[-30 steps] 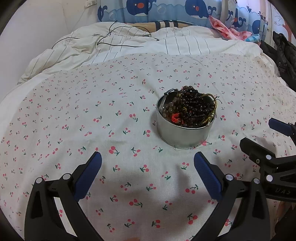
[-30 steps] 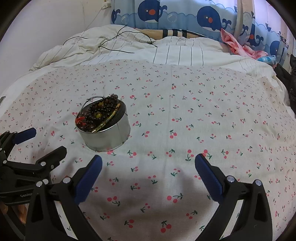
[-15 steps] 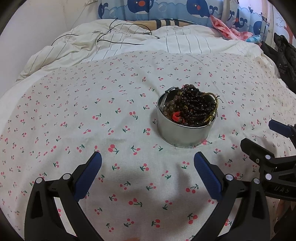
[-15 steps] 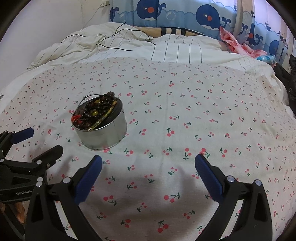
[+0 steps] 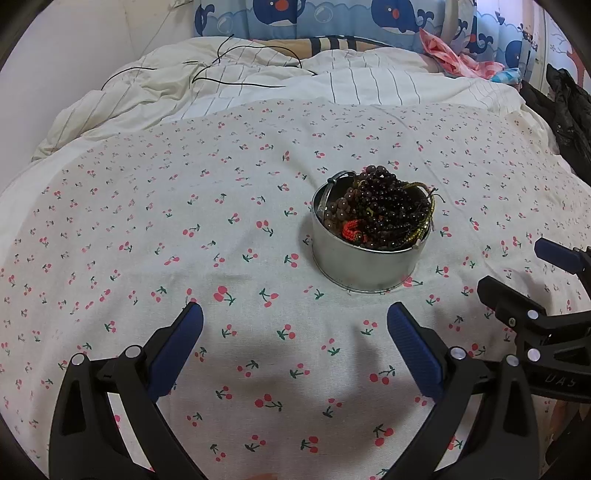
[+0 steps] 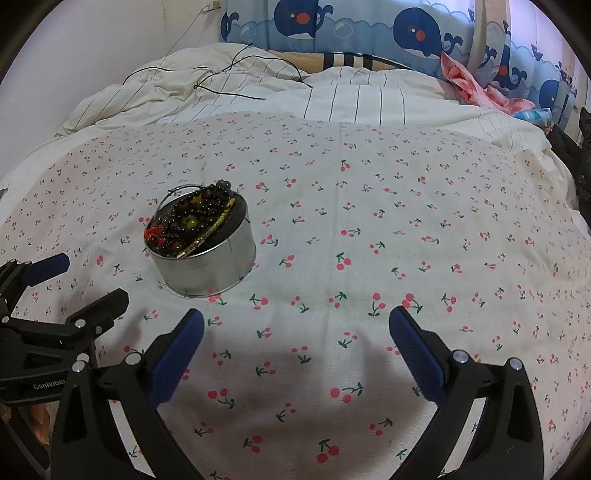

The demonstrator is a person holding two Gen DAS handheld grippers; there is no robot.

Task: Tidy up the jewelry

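Dim, even indoor light; soft shadows near bottom; fisheye-warped, dark-vignetted edges.

Cherry-print sheet [image 5: 184,206], whale curtain [image 6: 413,29]

Silver tin [image 5: 364,264], dark brown beads [image 5: 384,206], cherry-print white sheet [image 5: 147,221], blue whale curtain [image 6: 369,26]

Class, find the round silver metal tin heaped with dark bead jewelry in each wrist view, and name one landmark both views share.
Left wrist view: round silver metal tin, right of centre.
Right wrist view: same tin, left of centre.
Shared landmark: blue whale-print curtain along the top edge.
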